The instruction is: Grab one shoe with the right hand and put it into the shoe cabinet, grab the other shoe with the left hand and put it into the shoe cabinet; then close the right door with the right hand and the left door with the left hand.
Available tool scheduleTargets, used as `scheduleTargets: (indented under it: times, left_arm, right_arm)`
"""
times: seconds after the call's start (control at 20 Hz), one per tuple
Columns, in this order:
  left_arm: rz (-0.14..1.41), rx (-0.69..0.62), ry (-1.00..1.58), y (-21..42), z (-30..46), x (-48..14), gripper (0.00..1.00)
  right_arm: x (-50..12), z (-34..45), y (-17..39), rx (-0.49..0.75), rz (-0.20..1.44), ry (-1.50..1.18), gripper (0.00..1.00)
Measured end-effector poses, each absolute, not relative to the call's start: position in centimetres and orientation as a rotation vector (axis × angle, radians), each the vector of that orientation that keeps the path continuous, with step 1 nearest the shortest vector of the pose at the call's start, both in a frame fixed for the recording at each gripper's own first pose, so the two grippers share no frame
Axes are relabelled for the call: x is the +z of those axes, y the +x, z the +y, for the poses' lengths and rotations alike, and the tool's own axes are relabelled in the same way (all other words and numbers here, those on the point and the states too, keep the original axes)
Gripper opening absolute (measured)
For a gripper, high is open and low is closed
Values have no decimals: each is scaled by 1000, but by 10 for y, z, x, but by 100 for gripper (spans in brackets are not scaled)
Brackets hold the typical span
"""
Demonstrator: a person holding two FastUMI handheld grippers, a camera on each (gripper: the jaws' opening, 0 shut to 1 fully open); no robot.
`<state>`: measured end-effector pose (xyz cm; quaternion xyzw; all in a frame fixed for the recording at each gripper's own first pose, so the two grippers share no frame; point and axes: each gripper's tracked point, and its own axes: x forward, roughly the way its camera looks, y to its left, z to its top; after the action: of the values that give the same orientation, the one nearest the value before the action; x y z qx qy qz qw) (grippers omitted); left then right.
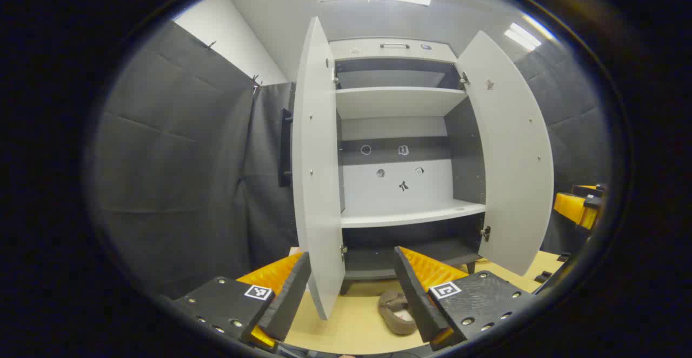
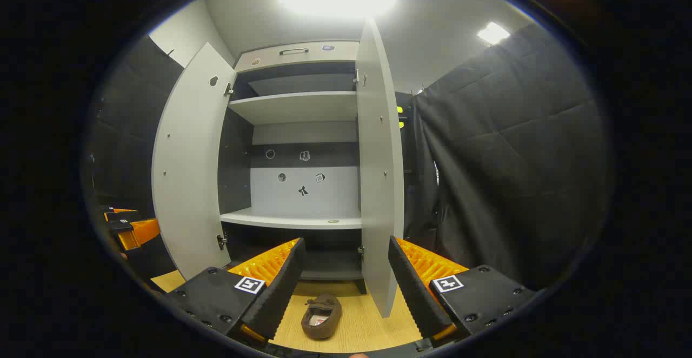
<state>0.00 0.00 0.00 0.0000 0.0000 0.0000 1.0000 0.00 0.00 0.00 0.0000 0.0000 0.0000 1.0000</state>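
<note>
The white shoe cabinet (image 1: 397,101) (image 2: 294,106) stands ahead with both doors swung wide: left door (image 1: 316,174) (image 2: 186,168), right door (image 1: 508,158) (image 2: 381,174). A brown slip-on shoe (image 1: 392,306) lies on the wooden floor before the cabinet, partly behind one finger of my open left gripper (image 1: 351,293). In the right gripper view a brown shoe (image 2: 321,315) lies low between the fingers of my open right gripper (image 2: 346,287), untouched. I cannot tell whether it is the same shoe. Neither gripper holds anything.
Dark padded booth walls (image 1: 184,163) (image 2: 513,158) close in on both sides. The right gripper (image 1: 581,206) shows at the left view's right edge, the left gripper (image 2: 130,228) at the right view's left edge. Small stickers (image 1: 403,185) mark the cabinet's back panel.
</note>
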Motion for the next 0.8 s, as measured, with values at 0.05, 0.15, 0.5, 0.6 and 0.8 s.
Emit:
scheduleTargets:
  times: [0.05,0.15,0.5,0.6,0.8]
  left_arm:
    - [-3,3,4,-1,0,0,89]
    - [-9,11,11,-3,0,2,89]
    - [-13,32,16,-6,2,5,89]
    - [-15,35,15,-4,1,5,89]
    - [-21,38,27,1,-1,8,89]
  right_arm:
    - [0,1,1,2,1,0,93]
    - [-2,2,2,9,3,3,97]
    - [-6,5,5,29,6,-3,97]
    - [-7,5,6,36,9,-8,97]
    - [-11,8,10,53,16,-16,97]
